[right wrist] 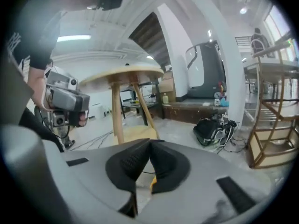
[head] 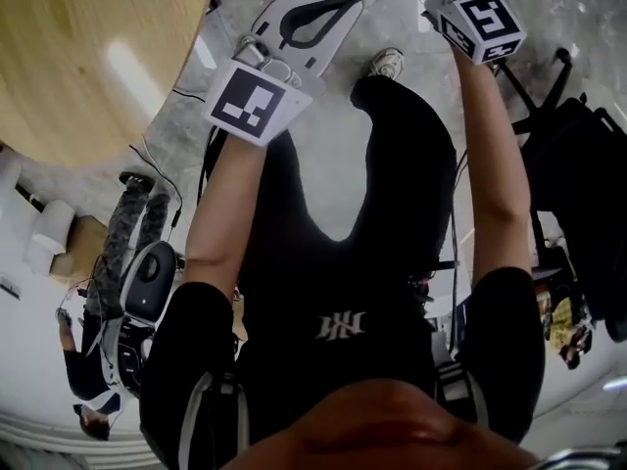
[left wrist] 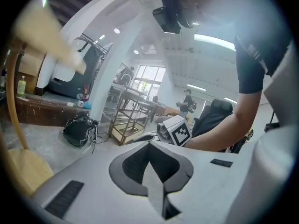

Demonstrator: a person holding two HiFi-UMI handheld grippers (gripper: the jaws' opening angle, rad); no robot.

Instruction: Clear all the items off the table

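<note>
Round wooden table (head: pixel 88 57) showing bare, left of my fingers; I'm holding left gripper (left wrist: pixel 149 146) and right gripper (right wrist: pixel 149 143) clenched, empty; clearing looking done.

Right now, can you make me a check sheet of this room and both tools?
Surface: table, the part that shows is bare.
Job's things: nothing seen.
Clutter: black bag on the floor.
Grippers: left tool shut, empty; right tool shut, empty.
Cables: thin cables on the floor near the table.
Surroundings: wooden shelf; black chair.
</note>
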